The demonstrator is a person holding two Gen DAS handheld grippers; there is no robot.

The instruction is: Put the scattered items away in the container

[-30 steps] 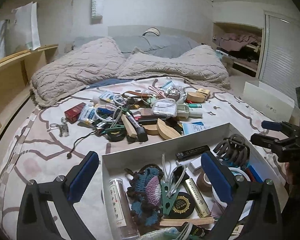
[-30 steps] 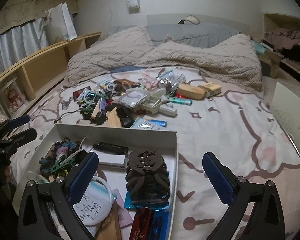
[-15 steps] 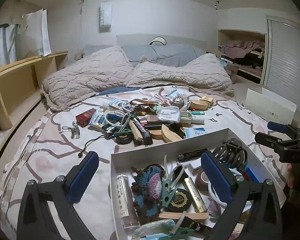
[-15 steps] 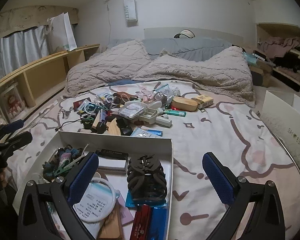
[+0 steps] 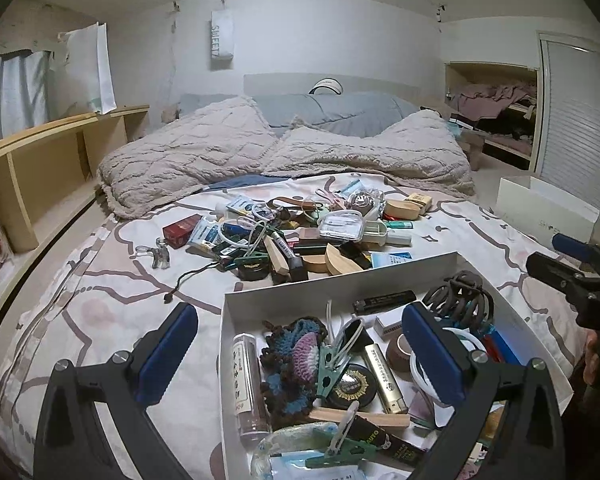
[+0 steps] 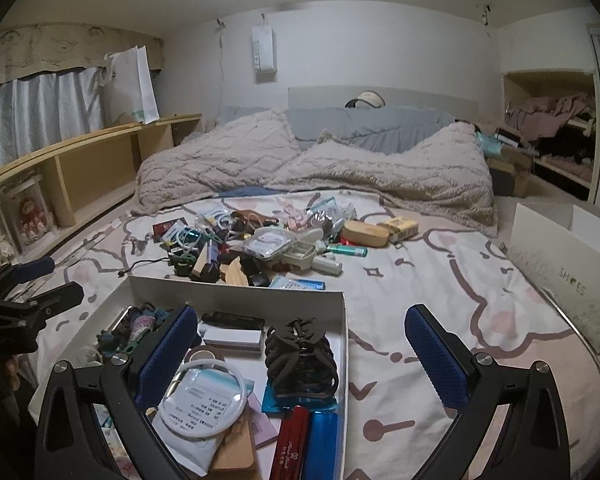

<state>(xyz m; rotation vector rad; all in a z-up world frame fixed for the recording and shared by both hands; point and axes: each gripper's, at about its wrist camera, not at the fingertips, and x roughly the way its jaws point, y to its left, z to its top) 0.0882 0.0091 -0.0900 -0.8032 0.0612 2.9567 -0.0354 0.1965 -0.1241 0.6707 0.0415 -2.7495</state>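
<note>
A white box (image 5: 340, 282) (image 6: 236, 287) lies on the bed near me, partly filled with small items: a crocheted piece (image 5: 296, 356), a dark hair claw (image 6: 300, 350), a white ring (image 6: 202, 400). Beyond its far wall a pile of scattered items (image 5: 300, 236) (image 6: 260, 244) covers the middle of the bed. My left gripper (image 5: 304, 356) hangs open over the box's left edge, holding nothing. My right gripper (image 6: 306, 356) is open above the box's right wall, also with nothing in it. Each gripper shows at the side of the other view.
Two fluffy pillows (image 5: 284, 152) and a grey duvet lie at the head of the bed. A wooden shelf (image 5: 52, 160) runs along the left. A white shoe box (image 6: 560, 272) stands at the bed's right edge. Patterned sheet (image 6: 440, 292) lies bare right of the box.
Both grippers have risen and tilted upward, so more of the wall and ceiling shows. The box and the pile have not moved. Both grippers stay open.
</note>
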